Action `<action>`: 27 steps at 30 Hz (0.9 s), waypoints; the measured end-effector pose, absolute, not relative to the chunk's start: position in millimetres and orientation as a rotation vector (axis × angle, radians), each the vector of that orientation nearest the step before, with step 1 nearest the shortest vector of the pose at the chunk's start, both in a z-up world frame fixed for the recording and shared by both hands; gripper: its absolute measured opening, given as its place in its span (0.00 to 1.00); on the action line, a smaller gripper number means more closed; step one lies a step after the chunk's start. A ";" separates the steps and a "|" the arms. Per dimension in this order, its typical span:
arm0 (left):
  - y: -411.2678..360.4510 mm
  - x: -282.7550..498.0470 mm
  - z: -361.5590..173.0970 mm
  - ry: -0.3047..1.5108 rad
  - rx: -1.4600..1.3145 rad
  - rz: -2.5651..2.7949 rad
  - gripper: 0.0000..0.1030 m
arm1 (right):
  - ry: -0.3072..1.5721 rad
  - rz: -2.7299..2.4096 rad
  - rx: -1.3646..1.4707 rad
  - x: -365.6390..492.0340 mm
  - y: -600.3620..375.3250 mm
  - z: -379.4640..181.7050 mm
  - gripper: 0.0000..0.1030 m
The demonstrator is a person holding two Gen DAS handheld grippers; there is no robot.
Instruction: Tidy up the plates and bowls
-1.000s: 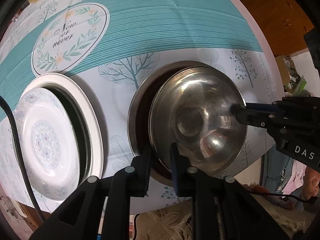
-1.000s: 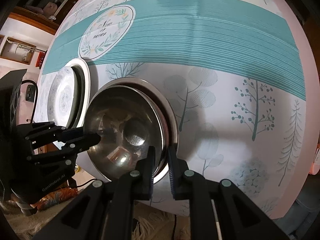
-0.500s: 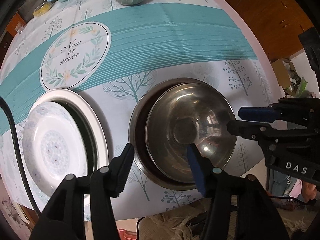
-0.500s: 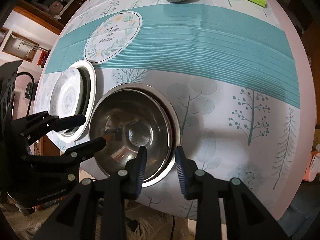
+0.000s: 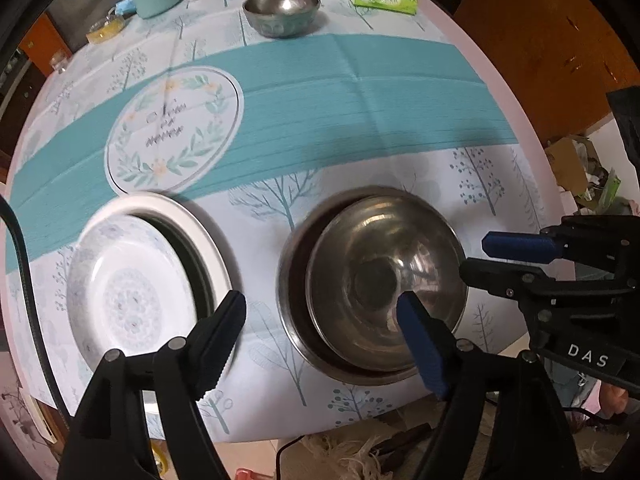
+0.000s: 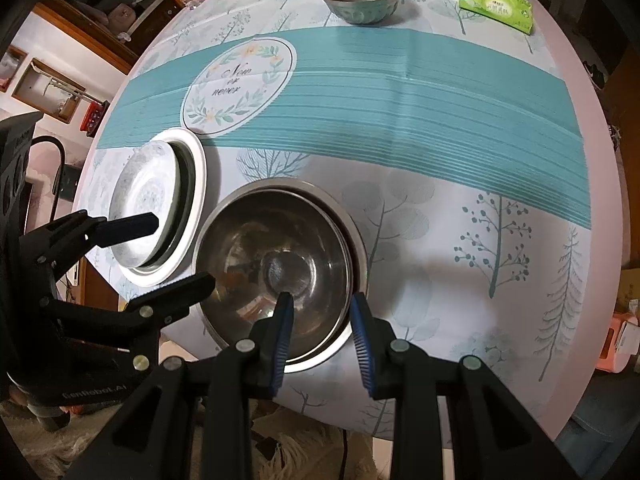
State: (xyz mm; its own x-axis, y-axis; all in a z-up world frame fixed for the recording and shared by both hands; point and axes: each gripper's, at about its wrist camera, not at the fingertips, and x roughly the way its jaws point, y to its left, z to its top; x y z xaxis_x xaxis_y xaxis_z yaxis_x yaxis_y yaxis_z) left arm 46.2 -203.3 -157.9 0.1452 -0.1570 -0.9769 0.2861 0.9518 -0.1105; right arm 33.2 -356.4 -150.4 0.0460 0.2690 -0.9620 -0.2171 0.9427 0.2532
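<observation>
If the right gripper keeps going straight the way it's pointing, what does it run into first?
Most likely the near rim of the nested steel bowls. The right gripper, open and holding nothing, points steeply down with that rim between its fingers. Depth is hard to judge through the fisheye.

Both tools are black plastic frames with silver screws; the left tool (image 5: 320, 332) and right tool (image 6: 323, 328) carry ribbed blue pads.

Left gripper (image 5: 320, 320): pointing steeply down, jaws opening wide, nothing pressed between them. Right gripper (image 6: 322, 320): just to its right, pointing steeply down, jaws parted narrowly, gripping nothing.
</observation>
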 end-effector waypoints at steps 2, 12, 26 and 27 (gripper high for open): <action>-201.0 49.8 -151.3 1.370 0.111 -0.314 0.75 | 1.472 0.375 0.044 35.0 -356.4 -147.2 0.29; -182.8 78.1 -99.4 1.216 0.065 -0.272 0.77 | 1.351 0.376 0.060 58.6 -364.1 -109.3 0.33; -172.7 175.5 -6.1 0.916 0.076 -0.205 0.86 | 1.095 0.261 0.061 152.6 -388.8 -25.0 0.36; -173.2 186.7 -2.4 0.901 0.077 -0.205 0.86 | 1.077 0.253 0.055 161.1 -389.4 -19.7 0.36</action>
State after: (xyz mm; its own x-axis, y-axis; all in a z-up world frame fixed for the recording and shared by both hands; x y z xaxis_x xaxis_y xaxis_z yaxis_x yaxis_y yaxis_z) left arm 186.7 -173.2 -2.4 0.6030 -0.1446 -0.7845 0.2093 0.9777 -0.0194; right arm 161.1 -389.4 -19.7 0.4482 0.2309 -0.8636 -0.1774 0.9698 0.1672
